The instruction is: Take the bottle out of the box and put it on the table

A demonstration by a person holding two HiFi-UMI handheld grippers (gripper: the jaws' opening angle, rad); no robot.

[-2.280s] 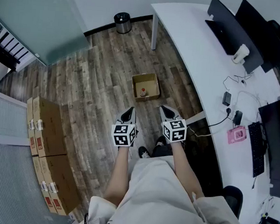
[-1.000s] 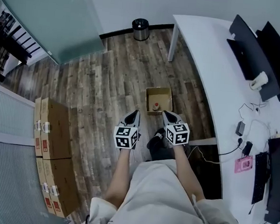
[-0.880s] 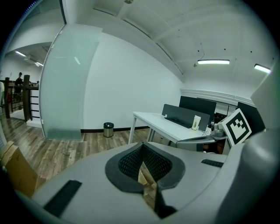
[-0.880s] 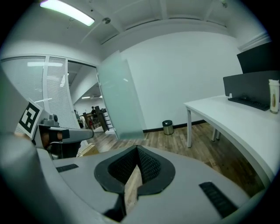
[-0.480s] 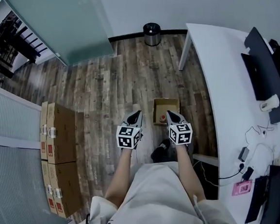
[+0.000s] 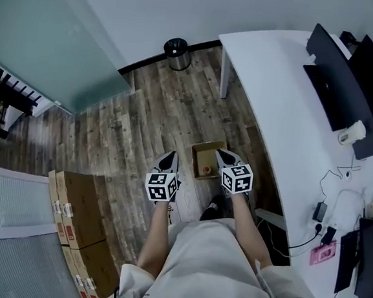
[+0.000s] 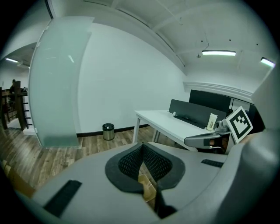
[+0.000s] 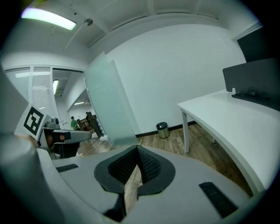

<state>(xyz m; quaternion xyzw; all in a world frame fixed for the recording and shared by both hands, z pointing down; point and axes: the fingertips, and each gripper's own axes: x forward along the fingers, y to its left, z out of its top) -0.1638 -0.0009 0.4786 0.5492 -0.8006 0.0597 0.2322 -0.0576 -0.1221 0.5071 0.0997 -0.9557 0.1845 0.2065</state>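
Observation:
A small open cardboard box (image 6: 205, 148) sits on the wooden floor beside the white table (image 6: 288, 102). Inside it a small bottle with a red cap (image 6: 206, 170) lies near the box's near wall. My left gripper (image 6: 171, 154) hangs just left of the box, jaws together and empty. My right gripper (image 6: 219, 152) is over the box's right edge, also shut and empty. In the left gripper view the left gripper (image 7: 142, 145) shows cardboard through the slit below its tips. In the right gripper view the right gripper (image 8: 137, 148) shows only floor there.
The white table (image 7: 175, 124) carries dark monitors (image 6: 348, 81), cables and a pink item (image 6: 323, 251). A black waste bin (image 6: 177, 52) stands by the wall. Stacked large cartons (image 6: 76, 220) are at the left, beside a frosted glass partition (image 6: 41, 35). My legs and shoe (image 6: 210, 212) are below the grippers.
The person has walked up to the box: it has come from well ahead of the grippers to right at their tips. Both grippers stayed shut and side by side.

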